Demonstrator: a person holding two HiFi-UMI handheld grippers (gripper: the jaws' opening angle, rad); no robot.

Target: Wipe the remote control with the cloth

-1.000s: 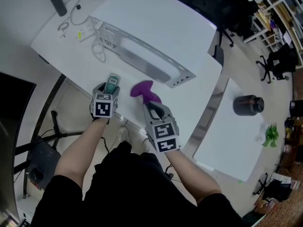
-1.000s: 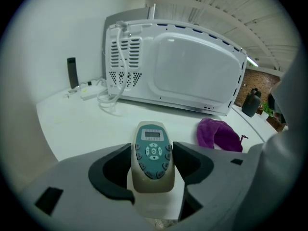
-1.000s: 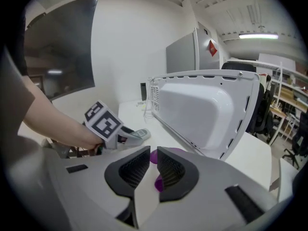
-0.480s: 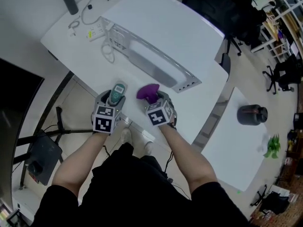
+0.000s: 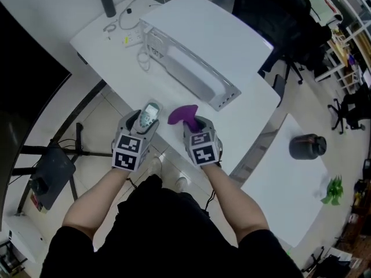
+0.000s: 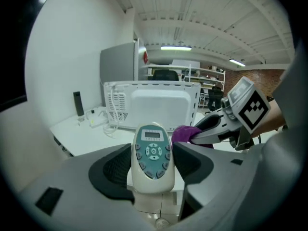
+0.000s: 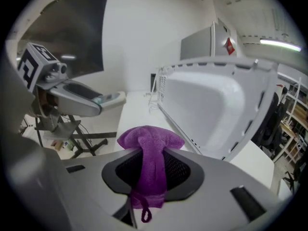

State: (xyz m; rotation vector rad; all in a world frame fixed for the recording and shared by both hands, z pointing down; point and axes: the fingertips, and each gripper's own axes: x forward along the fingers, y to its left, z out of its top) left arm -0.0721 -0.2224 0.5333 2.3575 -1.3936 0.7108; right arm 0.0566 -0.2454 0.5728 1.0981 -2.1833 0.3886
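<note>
Left hand-held gripper [image 6: 153, 161]: clenched on the white oval remote control with a grey-green button face and a small display [image 5: 150, 114]. Both pads press its long sides. The remote stands nearly upright between them, display end away from the person, buttons facing up toward the head view. It is held in the air at the near edge of the white tabletop [image 5: 243, 120], not lying on it.

Right hand-held gripper [image 7: 153, 170]: jaws closing, pads pinching the purple terry cloth [image 7: 150, 141]. The cloth runs as a narrow neck between the pads and bunches into a rounded puff past the fingertips; a small loop hangs from its near end.

Relative position – the cloth sits at 3 o'clock from the remote, just beside it. A thin gap shows between them in the head view.

At 12 o'clock beyond both grippers: a white box-shaped appliance with a vented side [image 5: 203, 33], standing on the tabletop.

At 11 o'clock, farther out: a looped white cable [image 5: 142, 58], then a white power strip [image 5: 132, 37], then a dark upright cylinder [image 5: 106, 1] near the far corner.

At 3 o'clock, well apart – a second white tabletop [image 5: 278, 190] carrying a dark round pot [image 5: 308, 146].
</note>
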